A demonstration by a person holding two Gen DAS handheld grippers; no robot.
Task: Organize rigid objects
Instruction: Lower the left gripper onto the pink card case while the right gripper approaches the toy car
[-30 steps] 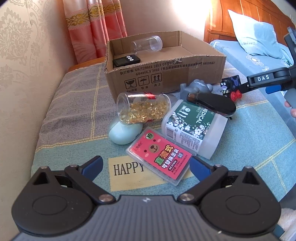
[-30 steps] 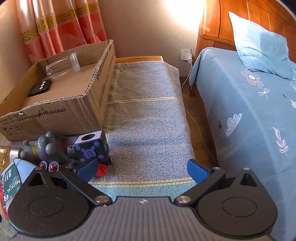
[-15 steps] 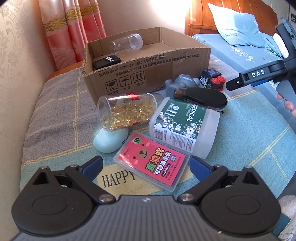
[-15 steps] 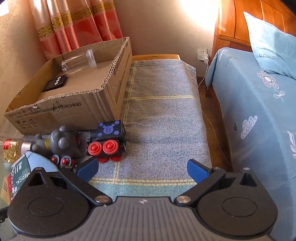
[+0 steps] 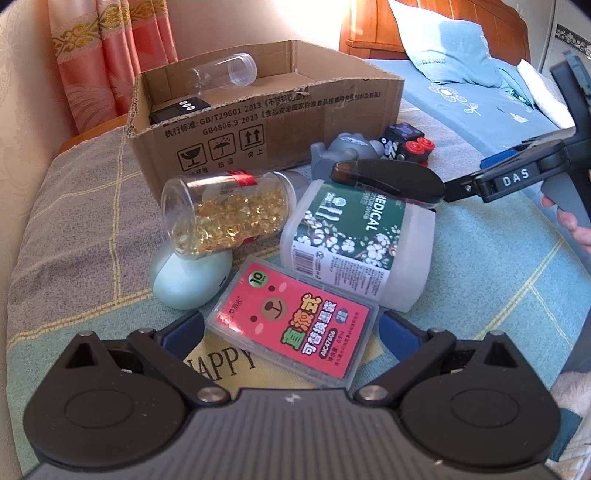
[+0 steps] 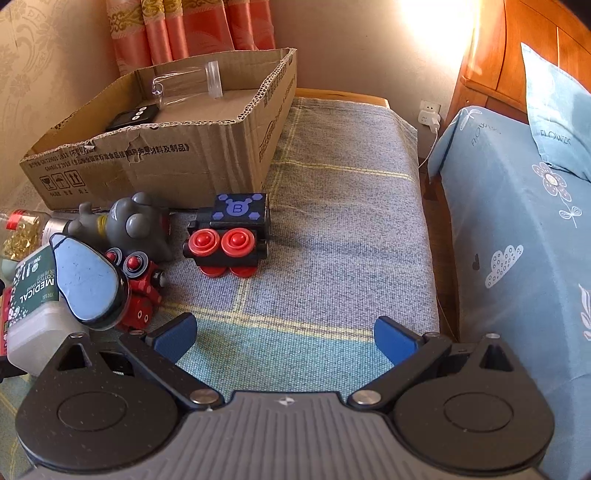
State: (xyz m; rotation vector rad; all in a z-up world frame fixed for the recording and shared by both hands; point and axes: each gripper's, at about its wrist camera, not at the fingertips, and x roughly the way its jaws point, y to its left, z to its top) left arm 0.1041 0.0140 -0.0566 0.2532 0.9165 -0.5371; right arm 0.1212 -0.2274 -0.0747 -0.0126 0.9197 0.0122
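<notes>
My left gripper (image 5: 291, 328) is open, its blue fingers on either side of the near end of a pink card case (image 5: 295, 321). Behind the case lie a pale green egg-shaped object (image 5: 188, 280), a jar of gold capsules (image 5: 225, 214), a white MEDICAL swab box (image 5: 358, 240) with a dark case (image 5: 388, 181) on top, a grey toy (image 5: 343, 147) and a black toy train (image 5: 406, 142). My right gripper (image 6: 284, 336) is open over bare cloth; the train (image 6: 232, 229) and grey toy (image 6: 129, 225) lie ahead to its left. The cardboard box (image 5: 266, 125) holds a clear jar (image 5: 221, 75) and a black device (image 5: 177, 109).
A bed with a blue sheet (image 6: 517, 221) and pillow (image 6: 557, 110) runs along the right. Curtains (image 6: 192, 29) and a wall stand behind the box. A wall socket with a cable (image 6: 428, 114) sits between table and bed. A person's hand (image 5: 569, 225) holds the right gripper's handle.
The left gripper has moved forward, so the pink case now lies between its fingers. The right gripper has pulled back and turned left, bringing the train and grey toy more into view.
</notes>
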